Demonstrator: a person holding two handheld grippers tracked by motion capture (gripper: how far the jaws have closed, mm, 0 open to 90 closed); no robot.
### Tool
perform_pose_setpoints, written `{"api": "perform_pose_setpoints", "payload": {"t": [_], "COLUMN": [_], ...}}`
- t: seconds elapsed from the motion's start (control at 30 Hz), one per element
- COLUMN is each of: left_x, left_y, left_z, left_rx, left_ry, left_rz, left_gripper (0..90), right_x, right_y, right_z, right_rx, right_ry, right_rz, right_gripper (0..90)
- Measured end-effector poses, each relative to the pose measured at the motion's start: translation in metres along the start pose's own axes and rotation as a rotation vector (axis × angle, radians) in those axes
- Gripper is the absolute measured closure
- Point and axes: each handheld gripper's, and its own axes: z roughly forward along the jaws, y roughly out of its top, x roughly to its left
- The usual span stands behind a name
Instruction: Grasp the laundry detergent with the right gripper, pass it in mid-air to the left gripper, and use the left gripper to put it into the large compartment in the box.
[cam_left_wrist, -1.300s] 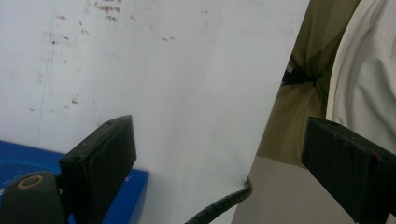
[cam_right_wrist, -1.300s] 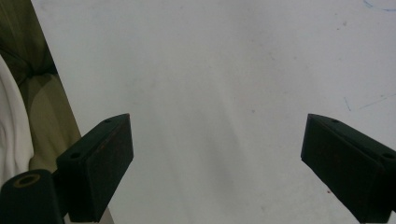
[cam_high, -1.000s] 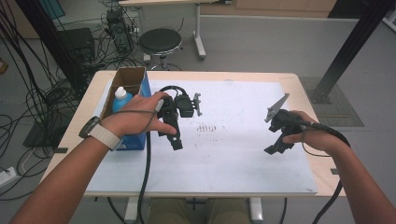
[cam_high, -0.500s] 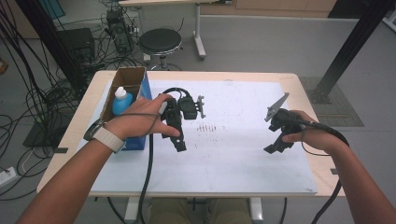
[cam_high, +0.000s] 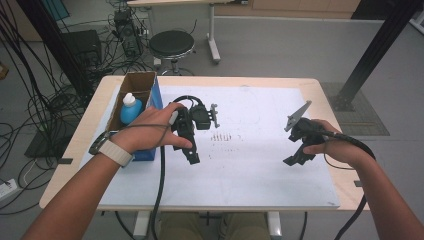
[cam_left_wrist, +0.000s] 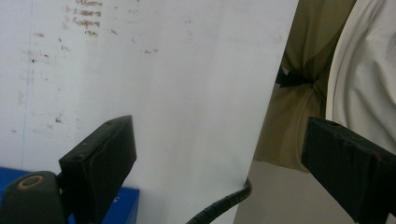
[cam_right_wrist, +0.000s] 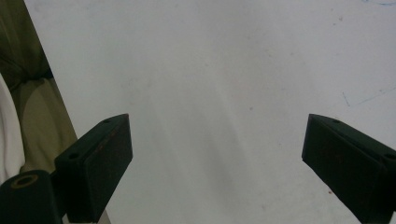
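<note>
The left gripper (cam_high: 191, 155) hovers above the white sheet (cam_high: 250, 165), just beside the blue box (cam_high: 152, 107) at the table's left side, and its jaws stand wide apart with nothing between them. A blue bottle (cam_high: 130, 110) with a white cap stands inside this box. The right gripper (cam_high: 296, 157) is well apart, over the right part of the sheet, jaws also spread and empty.
</note>
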Motion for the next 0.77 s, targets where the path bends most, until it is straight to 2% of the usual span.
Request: {"api": "perform_pose_setpoints", "payload": {"t": [0.77], "left_x": [-0.0001], "left_y": [-0.0026], "left_z": [0.0029], "left_rx": [-0.002], "left_ry": [-0.004], "left_rz": [-0.014], "left_gripper": [10.8], "right_x": [0.0025], "right_y": [0.0002], "right_z": [0.0025], "right_rx": [-0.006], "right_ry": [0.004], "right_rz": [-0.001], "right_gripper": [8.4]}}
